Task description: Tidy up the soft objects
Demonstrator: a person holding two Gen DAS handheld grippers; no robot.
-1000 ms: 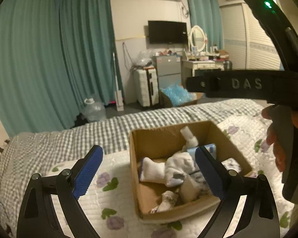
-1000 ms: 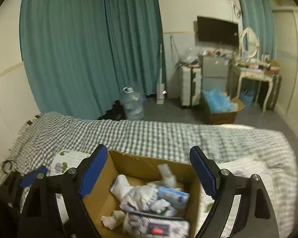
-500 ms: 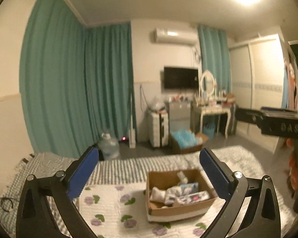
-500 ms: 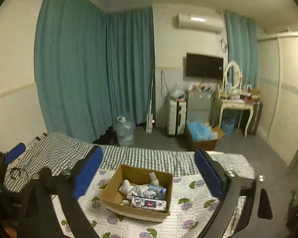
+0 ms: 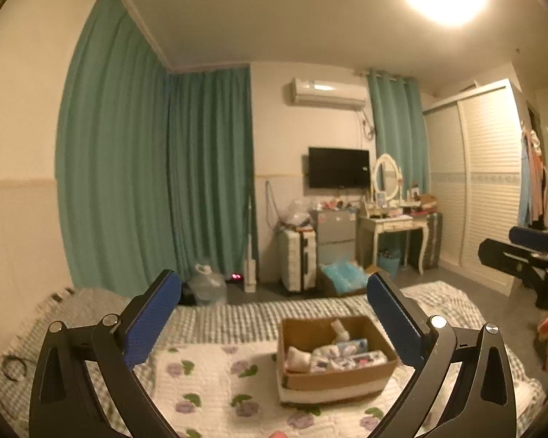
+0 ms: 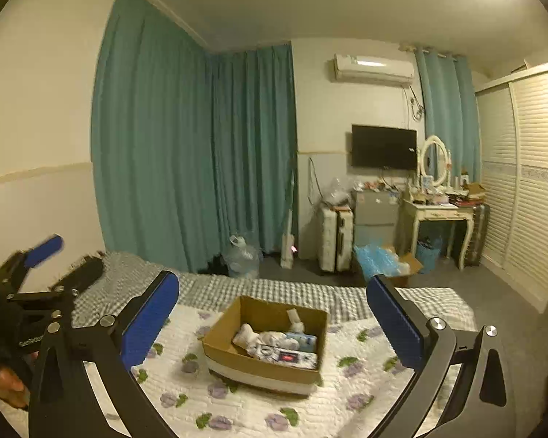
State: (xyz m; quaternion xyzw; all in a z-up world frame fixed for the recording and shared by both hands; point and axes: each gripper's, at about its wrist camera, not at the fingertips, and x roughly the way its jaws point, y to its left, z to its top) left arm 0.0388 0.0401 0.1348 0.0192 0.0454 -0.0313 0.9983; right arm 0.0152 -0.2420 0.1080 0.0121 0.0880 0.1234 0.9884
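A brown cardboard box (image 5: 336, 379) (image 6: 237, 359) sits on the floral quilt of the bed (image 5: 215, 387) (image 6: 354, 398). It holds white socks (image 5: 297, 354) (image 6: 270, 339), a small white bottle (image 6: 296, 319) and packs of tissues (image 6: 286, 357). My left gripper (image 5: 274, 321) is open and empty, held high and well back from the box. My right gripper (image 6: 274, 317) is open and empty, also high and back. The right gripper shows at the right edge of the left wrist view (image 5: 526, 255), the left gripper at the left edge of the right wrist view (image 6: 33, 273).
Teal curtains (image 5: 157, 182) hang behind the bed. Beyond it stand a water jug (image 5: 206, 286), a white suitcase (image 5: 297, 259), a dressing table with mirror (image 5: 391, 219), a wall TV (image 5: 338, 172) and a floor box of blue items (image 5: 343, 273). A white wardrobe (image 5: 486, 189) is at right.
Both grippers have pulled up and far back from the box over the last second; the box now looks small and the whole room shows. Both stay open and empty.
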